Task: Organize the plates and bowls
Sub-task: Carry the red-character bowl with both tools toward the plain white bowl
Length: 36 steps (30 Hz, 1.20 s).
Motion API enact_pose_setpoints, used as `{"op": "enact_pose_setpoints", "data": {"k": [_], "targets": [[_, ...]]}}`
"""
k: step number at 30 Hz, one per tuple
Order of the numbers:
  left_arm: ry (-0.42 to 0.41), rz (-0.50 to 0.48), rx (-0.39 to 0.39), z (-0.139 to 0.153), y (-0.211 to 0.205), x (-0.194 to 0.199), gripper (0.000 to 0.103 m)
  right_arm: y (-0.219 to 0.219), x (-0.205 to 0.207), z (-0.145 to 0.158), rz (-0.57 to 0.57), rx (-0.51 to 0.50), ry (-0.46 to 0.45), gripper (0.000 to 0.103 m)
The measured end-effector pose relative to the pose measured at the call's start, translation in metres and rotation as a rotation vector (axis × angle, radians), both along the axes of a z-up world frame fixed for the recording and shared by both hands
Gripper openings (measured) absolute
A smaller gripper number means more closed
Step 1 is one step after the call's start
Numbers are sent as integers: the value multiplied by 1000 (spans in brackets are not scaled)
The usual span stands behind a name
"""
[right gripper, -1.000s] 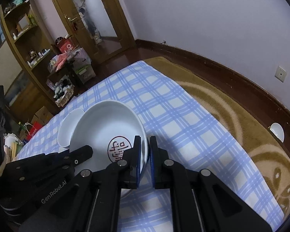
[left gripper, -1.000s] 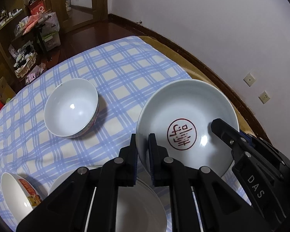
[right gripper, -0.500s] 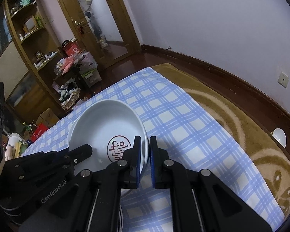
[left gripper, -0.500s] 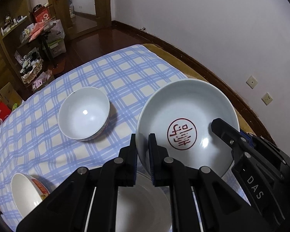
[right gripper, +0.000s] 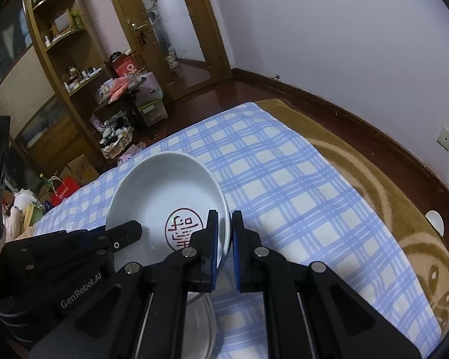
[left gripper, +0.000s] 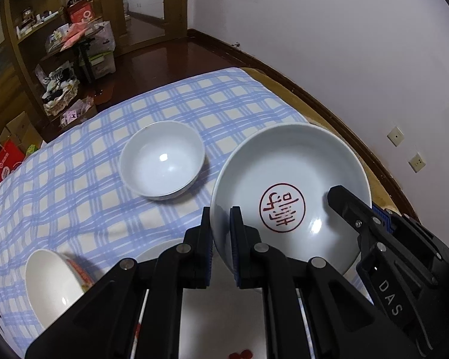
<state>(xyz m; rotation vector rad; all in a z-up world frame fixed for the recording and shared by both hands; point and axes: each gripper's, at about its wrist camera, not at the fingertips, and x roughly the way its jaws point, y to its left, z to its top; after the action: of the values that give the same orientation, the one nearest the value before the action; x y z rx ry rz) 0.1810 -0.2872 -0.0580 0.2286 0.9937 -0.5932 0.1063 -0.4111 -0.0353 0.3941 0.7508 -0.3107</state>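
Above the checked worktop (left gripper: 74, 185), the stamped plate (left gripper: 287, 179) hangs pinched at opposite rims by left gripper (left gripper: 221, 233) and right gripper (right gripper: 223, 239), both clamped. Over the last second the white bowl (left gripper: 161, 161) drifted toward frame centre: plate is travelling, probably to the stack below.

both grippers' fingers (left gripper: 205, 239) pinched shut

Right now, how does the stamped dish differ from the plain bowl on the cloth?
The stamped dish is wider and shallower; the plain bowl is smaller and deeper. The dish has a red seal in its centre; the bowl's inside is unmarked. The dish is tilted, gripped at opposite rims by the left gripper and right gripper; the bowl rests upright on the cloth. Both are glossy white.
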Motion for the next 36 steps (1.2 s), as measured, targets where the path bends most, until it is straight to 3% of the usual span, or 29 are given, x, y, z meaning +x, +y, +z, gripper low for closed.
{"op": "enact_pose_setpoints", "data": {"k": [18, 36], "targets": [[-7, 153, -25, 23, 97, -9, 11, 80, 6, 15, 122, 41, -64, 9], [-9, 292, 3, 26, 197, -28, 11, 169, 12, 15, 296, 25, -89, 9]]}}
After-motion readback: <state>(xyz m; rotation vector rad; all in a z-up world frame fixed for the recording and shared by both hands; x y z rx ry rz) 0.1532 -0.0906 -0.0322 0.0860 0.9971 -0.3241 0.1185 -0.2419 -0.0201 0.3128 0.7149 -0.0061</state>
